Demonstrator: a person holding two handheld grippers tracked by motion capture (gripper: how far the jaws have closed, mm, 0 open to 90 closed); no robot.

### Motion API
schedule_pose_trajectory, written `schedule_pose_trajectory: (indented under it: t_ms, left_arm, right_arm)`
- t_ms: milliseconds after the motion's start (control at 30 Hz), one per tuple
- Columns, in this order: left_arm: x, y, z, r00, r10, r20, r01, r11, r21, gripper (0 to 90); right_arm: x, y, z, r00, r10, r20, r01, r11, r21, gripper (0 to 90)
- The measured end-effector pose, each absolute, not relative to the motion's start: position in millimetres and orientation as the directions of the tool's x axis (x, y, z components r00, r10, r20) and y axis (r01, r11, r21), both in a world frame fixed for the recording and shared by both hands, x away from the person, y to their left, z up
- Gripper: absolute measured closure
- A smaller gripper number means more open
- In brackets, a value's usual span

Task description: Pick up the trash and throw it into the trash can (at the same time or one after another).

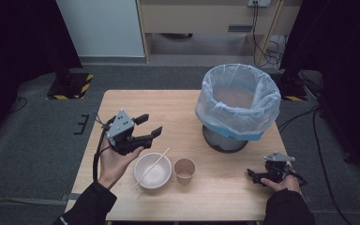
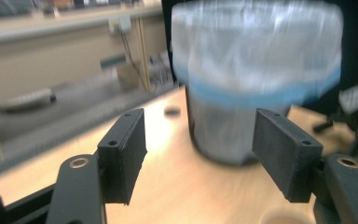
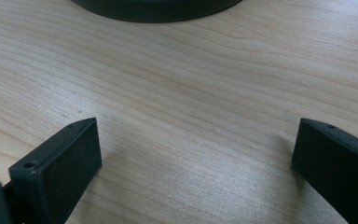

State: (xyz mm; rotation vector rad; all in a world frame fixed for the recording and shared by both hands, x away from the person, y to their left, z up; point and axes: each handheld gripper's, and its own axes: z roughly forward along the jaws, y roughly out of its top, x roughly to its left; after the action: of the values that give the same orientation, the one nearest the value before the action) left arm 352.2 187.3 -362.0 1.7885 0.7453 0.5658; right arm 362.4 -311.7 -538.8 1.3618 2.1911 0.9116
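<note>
- Left tongs (image 1: 149, 125) hang wide apart, nothing between them, just above a white bowl (image 1: 153, 170) with a thin stick (image 1: 151, 168) slanting across it on the tabletop (image 1: 178, 112).
- Right tongs (image 1: 252, 176) rest wide, empty.

Bare tabletop (image 1: 136, 101) left of lined bin (image 1: 236, 105); bowl (image 1: 153, 170), cup (image 1: 184, 170) in front
</note>
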Motion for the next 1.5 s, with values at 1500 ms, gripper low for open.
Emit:
schedule_pose_trajectory:
  t_ms: [1500]
  left_arm:
    - [345,189,-489,0.656,0.751,-0.083,0.567,-0.417,0.711,70.1]
  right_arm:
    - [362,-311,-539,-0.459,0.889,0.004,0.629,0.322,0.708,1.6]
